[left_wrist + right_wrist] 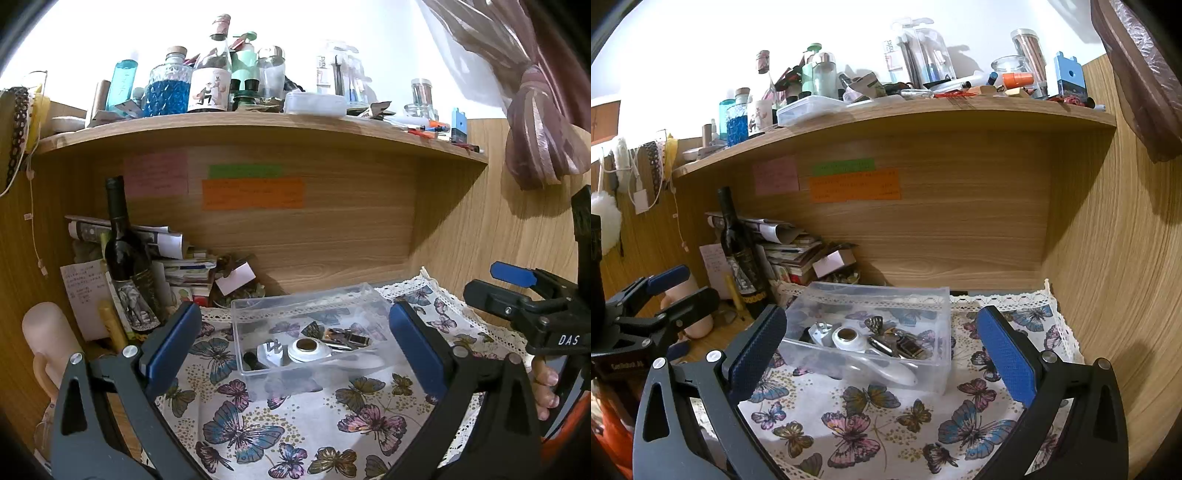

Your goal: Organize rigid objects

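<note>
A clear plastic box stands on a butterfly-print cloth. Inside lie a white round piece with a brown centre, a white plug, metal clips and a long white object. My left gripper is open and empty, its jaws wide apart in front of the box. The box also shows in the right wrist view, with the white round piece. My right gripper is open and empty, near the box's front. Each gripper shows at the edge of the other's view.
A dark wine bottle and a pile of papers stand at the left under a wooden shelf crowded with bottles. A pink mug sits at the far left. A wooden side wall closes the right.
</note>
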Demonstrator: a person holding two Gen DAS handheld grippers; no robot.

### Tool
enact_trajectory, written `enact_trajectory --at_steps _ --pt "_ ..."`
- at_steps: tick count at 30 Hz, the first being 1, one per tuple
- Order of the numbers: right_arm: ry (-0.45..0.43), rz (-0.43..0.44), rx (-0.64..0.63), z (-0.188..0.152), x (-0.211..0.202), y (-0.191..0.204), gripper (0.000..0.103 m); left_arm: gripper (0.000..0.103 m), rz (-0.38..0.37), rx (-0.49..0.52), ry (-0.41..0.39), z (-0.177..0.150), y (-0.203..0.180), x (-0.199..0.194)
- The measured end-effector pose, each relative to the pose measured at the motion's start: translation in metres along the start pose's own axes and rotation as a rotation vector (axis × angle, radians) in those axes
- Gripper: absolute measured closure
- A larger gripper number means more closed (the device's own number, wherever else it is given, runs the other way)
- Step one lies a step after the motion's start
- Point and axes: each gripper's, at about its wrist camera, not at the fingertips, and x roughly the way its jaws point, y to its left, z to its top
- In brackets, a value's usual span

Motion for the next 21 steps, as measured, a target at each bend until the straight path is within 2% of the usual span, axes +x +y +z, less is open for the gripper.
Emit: enact_trajectory --at_steps 21 --pt "-0.011 -0.017 -0.019 -0.0006 -0.0014 0.0067 0.000 0.000 -0.026 -0.012 -0.024 0.0008 0.0022 -0.0009"
